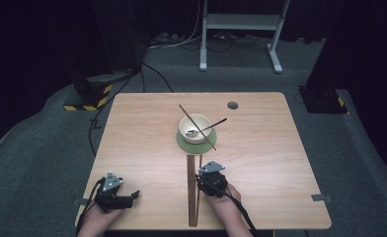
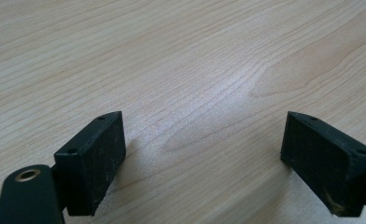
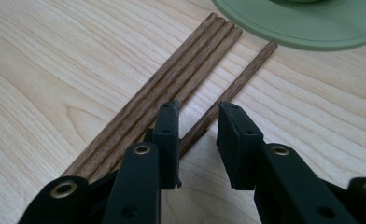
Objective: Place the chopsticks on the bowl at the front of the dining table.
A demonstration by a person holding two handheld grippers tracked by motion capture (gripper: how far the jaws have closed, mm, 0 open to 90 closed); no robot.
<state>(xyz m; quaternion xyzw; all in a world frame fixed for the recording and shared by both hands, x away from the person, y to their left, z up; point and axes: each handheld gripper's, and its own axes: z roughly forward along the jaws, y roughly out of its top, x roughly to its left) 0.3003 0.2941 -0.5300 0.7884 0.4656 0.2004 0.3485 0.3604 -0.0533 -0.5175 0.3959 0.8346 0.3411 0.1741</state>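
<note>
The right tongs [image 3: 197, 140] straddle a single chopstick [image 3: 232, 88] lying on the desk [image 3: 55, 70], jaws slightly apart, not yet clamped. It lies beside a bundle [image 3: 181, 79] near the green mat [image 3: 312, 28]. The left tongs [image 2: 202, 158] rest released, wide, over bare wood.

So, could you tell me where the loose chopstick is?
In the right gripper view, the loose chopstick lies between the right gripper jaws, right of the bundle.

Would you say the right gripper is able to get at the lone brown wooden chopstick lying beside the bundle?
Probably yes: the right gripper sits with its jaws either side of the lone brown wooden chopstick, nothing between them.
</note>
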